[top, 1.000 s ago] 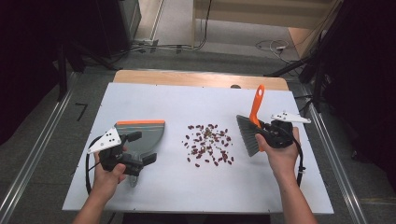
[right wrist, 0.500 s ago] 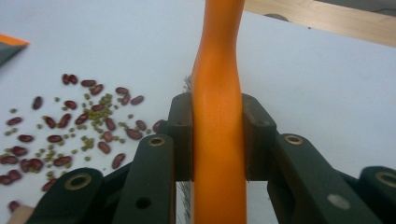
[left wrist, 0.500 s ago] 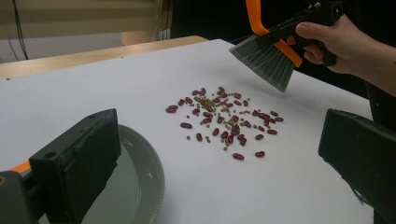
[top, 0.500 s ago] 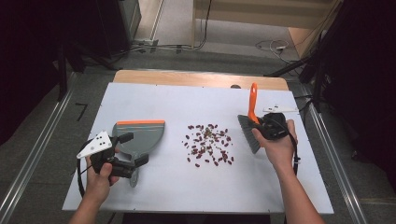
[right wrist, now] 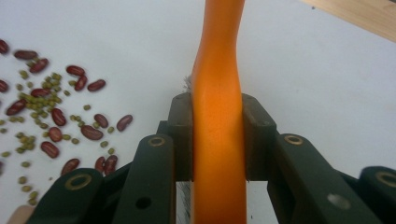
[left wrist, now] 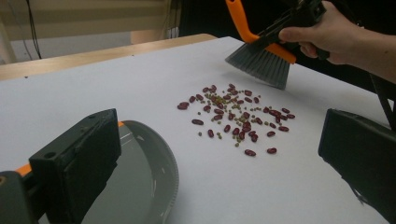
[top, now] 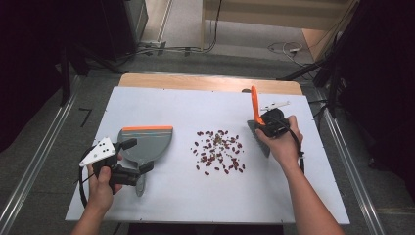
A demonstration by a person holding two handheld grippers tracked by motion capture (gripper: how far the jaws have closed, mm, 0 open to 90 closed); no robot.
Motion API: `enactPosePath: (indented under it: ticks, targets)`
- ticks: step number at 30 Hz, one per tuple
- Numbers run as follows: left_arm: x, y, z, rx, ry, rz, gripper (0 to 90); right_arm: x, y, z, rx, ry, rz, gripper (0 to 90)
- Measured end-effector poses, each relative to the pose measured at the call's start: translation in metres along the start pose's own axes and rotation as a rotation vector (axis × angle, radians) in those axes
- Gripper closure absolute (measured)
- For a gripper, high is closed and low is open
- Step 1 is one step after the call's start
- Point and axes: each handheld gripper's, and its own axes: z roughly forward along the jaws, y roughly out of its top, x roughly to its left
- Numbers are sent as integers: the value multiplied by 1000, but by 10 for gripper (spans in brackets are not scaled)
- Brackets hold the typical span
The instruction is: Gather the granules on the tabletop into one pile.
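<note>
A pile of red and green beans (top: 218, 151) lies mid-table. To its left sits a grey dustpan (top: 149, 143) with an orange front edge, its mouth facing away from me. My left gripper (top: 138, 155) hovers open over the pan's rear and handle, gripping nothing. In the left gripper view its jaws stand wide apart, with the dustpan (left wrist: 140, 182) under the left one and the beans (left wrist: 236, 119) ahead. My right gripper (top: 268, 126) is shut on the orange handle (right wrist: 218, 112) of a brush. The grey bristles (left wrist: 259, 63) sit just right of the beans.
The white tabletop (top: 195, 105) has a wooden strip (top: 205, 82) along its far edge. Metal rails (top: 36, 161) run along the floor on both sides. Cables trail from both grippers toward me.
The right gripper has carried the brush left, closer to the beans, and turned it more upright. The left gripper has shifted slightly toward me over the dustpan's handle.
</note>
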Motion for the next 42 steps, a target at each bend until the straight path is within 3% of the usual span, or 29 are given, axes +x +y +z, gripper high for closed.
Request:
enactPosePath:
  ticks: [5, 7, 15, 29, 36, 42]
  targets:
    - [0, 0, 1, 3, 1, 2, 0, 16, 10, 13, 40, -13, -32, 687]
    - [0, 0, 0, 4, 2, 2, 0, 24, 14, 17, 46, 3, -39, 689]
    - [-1, 1, 0, 5, -3, 4, 0, 55, 20, 19, 73, 19, -83, 693]
    - [1, 0, 1, 7, 0, 5, 0, 80, 15, 9, 75, 72, -151, 693]
    - [1, 1, -1, 2, 3, 5, 0, 83, 14, 2, 88, 89, -181, 691]
    - [1, 1, -1, -4, 1, 0, 0, 69, 28, -7, 32, 90, -177, 691]
